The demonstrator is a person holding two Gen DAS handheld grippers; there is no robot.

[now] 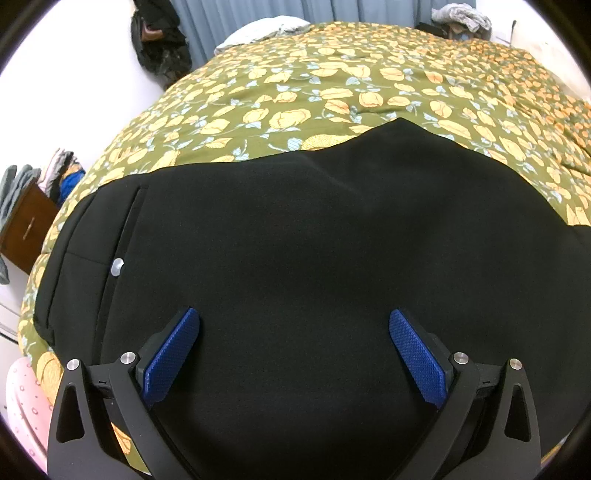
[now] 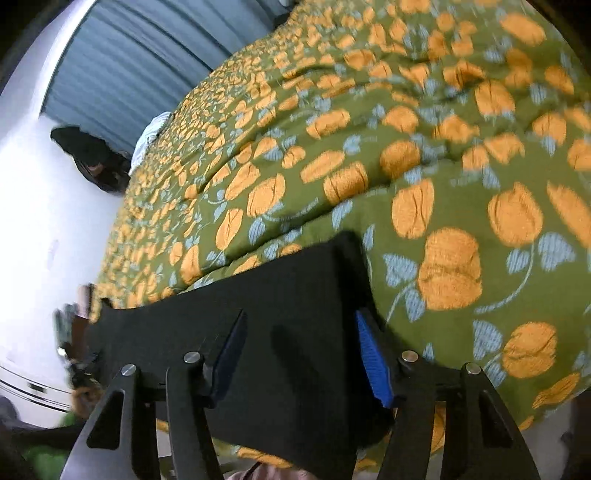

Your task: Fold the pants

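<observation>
A bed fills both views, covered by an olive bedspread (image 1: 332, 88) printed with orange flowers and pale blue leaves. Grey-blue curtains (image 1: 236, 22) hang behind its far edge, against a white wall. A dark bag (image 1: 159, 37) hangs by the curtains, a pale pillow (image 1: 258, 31) lies at the far edge, and a brown wooden cabinet (image 1: 26, 225) with heaped clothes stands off the bed's left side.

The black pants (image 1: 295, 240) lie spread on the near part of the bedspread, a pocket seam and a silver button (image 1: 117, 264) towards their left end. Their near edge is cut off under the tool, and the dark cloth shows few folds. At the near left corner a pink dotted fabric (image 1: 22, 406) is only partly in frame.

The left gripper (image 1: 294, 325) hangs over the pants with its blue pads spread wide, nothing between them.

The right wrist view is blurred. The right gripper (image 2: 301, 332) has its jaws half spread astride a corner of the pants (image 2: 295, 280) near the bed's near edge; whether the pads press the cloth cannot be told. Things at the lower left there are too smeared to name.
</observation>
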